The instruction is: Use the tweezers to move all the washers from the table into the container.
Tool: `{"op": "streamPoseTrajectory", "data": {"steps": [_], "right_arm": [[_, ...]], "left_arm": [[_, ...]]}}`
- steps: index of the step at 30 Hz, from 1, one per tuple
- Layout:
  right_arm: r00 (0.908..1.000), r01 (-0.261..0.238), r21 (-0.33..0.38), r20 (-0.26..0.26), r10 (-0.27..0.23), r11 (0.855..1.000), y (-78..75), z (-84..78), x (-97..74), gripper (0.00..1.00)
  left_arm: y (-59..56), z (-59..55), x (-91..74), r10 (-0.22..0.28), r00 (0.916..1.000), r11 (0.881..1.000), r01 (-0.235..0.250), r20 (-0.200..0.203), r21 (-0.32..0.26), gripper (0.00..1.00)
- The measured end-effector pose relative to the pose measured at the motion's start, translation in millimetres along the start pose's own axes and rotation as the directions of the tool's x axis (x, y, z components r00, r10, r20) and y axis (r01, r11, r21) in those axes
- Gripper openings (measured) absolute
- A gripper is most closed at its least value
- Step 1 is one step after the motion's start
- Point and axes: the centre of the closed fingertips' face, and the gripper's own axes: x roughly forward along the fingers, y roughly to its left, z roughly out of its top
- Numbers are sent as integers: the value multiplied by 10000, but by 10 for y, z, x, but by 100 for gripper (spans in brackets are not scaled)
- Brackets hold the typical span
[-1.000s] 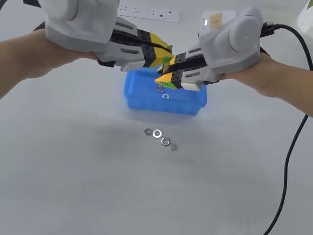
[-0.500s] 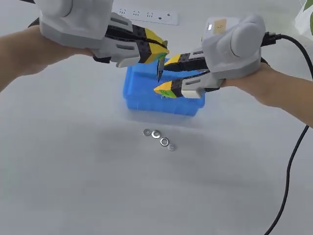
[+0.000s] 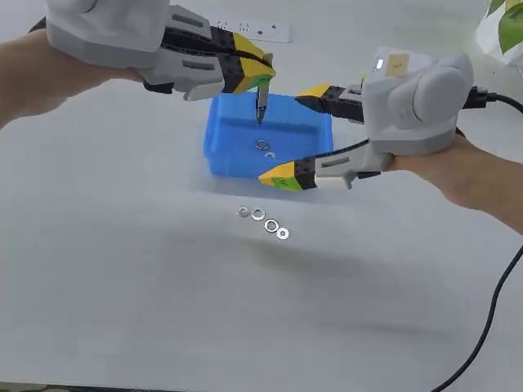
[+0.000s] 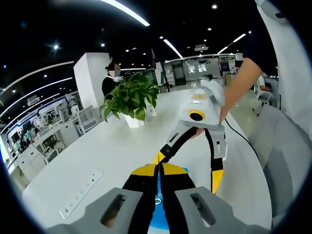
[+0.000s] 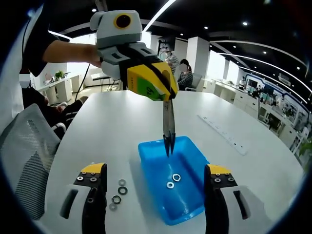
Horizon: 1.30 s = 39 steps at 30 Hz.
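The left gripper (image 3: pixel 265 70) pinches the tweezers (image 3: pixel 261 106), tips down over the blue container (image 3: pixel 221 163). The right gripper (image 3: pixel 284 135) gapes wide beside it, and four washers (image 3: pixel 271 226) lie nearer.

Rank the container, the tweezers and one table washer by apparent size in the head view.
Largest: container.
Next: tweezers, judging by the exposed part only; they hang nearer the camera, which flatters them.
Smallest: washer; the four on the table look alike.
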Motion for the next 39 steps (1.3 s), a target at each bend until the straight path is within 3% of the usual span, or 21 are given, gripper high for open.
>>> {"op": "streamPoseTrajectory", "data": {"steps": [3,9,16,18,27,32,34,39], "right_arm": [[10000,62,-45,16,-61,10000,80,-1,-60,91],[9998,-25,35,-177,26,10000,302,-38,-201,100],[9998,-154,-45,-105,154,9999,531,-22,-285,100],[9996,-231,334,192,225,9992,577,-13,-304,100],[9978,-531,549,-379,552,9971,791,-273,-429,100],[9963,-677,740,-476,713,9950,920,-353,-462,100],[9961,-709,767,-471,747,9945,940,-367,-465,100],[9970,-670,1032,-309,705,9924,929,-403,-468,99]], "left_arm": [[-63,63,-74,20,10000,10000,-20,-1,85,5],[-189,124,-224,119,9999,9998,-119,-2,159,5],[-346,165,-376,213,9998,9997,-214,51,107,5],[-384,178,-416,258,9995,9997,-258,184,-4,5],[-636,72,-436,191,9994,9990,-178,292,-417,5],[-789,-66,-359,-9,9998,9973,21,173,-728,5],[-831,-108,-343,31,9998,9947,-12,178,-1033,5],[-896,-230,-312,31,10000,9937,-37,-51,-1116,5]]}}
